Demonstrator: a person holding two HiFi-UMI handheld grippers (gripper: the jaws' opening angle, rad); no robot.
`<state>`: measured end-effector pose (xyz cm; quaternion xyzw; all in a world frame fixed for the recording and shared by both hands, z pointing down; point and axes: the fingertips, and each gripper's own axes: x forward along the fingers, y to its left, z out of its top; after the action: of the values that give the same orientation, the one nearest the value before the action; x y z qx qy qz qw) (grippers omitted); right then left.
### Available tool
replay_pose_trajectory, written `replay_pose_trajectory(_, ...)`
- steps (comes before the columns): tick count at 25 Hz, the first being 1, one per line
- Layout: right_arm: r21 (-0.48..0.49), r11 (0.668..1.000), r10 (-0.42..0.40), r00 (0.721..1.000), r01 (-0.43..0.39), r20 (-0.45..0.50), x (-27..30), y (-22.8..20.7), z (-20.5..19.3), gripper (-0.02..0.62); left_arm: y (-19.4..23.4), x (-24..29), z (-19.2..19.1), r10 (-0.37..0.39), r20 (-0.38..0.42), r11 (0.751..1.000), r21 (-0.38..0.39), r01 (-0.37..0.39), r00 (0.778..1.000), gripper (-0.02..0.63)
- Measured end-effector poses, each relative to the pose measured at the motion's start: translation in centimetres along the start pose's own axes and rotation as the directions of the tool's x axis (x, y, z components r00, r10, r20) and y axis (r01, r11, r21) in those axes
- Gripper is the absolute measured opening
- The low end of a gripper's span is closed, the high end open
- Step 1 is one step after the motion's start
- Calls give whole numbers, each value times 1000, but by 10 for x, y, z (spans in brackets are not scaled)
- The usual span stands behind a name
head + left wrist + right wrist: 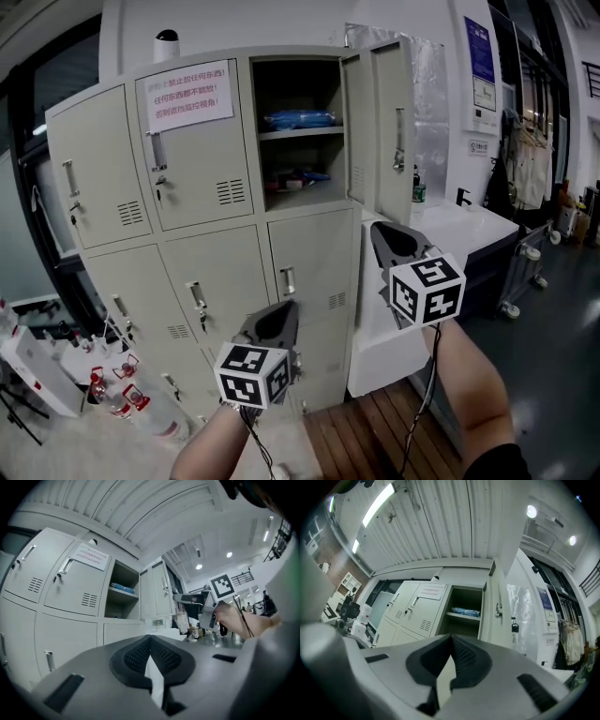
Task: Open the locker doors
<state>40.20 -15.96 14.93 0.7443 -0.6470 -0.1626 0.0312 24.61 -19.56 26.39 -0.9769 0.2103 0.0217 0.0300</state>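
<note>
A beige locker bank (216, 244) fills the head view. Its top right door (380, 127) hangs open, and the compartment (298, 131) behind it holds a blue package (300, 119) on a shelf. The other doors are closed; one carries a paper notice (185, 94). My left gripper (284, 307) is shut and empty, held low in front of the middle right door, below its handle (288, 280). My right gripper (380, 228) is shut and empty, just under the open door's lower edge. The left gripper (150, 639) view shows the open compartment (123, 591); the right gripper (451, 637) view shows the open door (497, 606).
A white counter with a sink (469, 225) stands right of the lockers. Bottles with red caps sit on a cart (112, 384) at the lower left. Wooden floor boards (375, 427) lie below my arms. A wheeled rack (530, 262) stands at the far right.
</note>
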Motion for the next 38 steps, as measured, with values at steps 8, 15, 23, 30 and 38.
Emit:
replay_pose_trajectory(8,128,985,126,990,-118,-59,20,60,-67,0,56,-24,-55,174,-69,985,18,-173,982,0)
replay_pose_trajectory(15,157,974,177,981,-163,-75,30,106,-119,1,81,-33,-94,203,-103,975,-65,-211,974,2)
replay_pose_trajectory(23,197,963,212,970,-186,-120,43,138,-171,0,103,-28,-122,226,-95,965,-117,-237,969,1)
replay_pose_trajectory(30,241,955,213,965,-173,-150,66,153,-206,2,117,-17,-141,213,-104,967,-120,-225,971,2)
replay_pose_trajectory(38,278,947,208,965,-158,-162,106,167,-236,84,142,2,-153,182,-118,976,-104,-194,976,1)
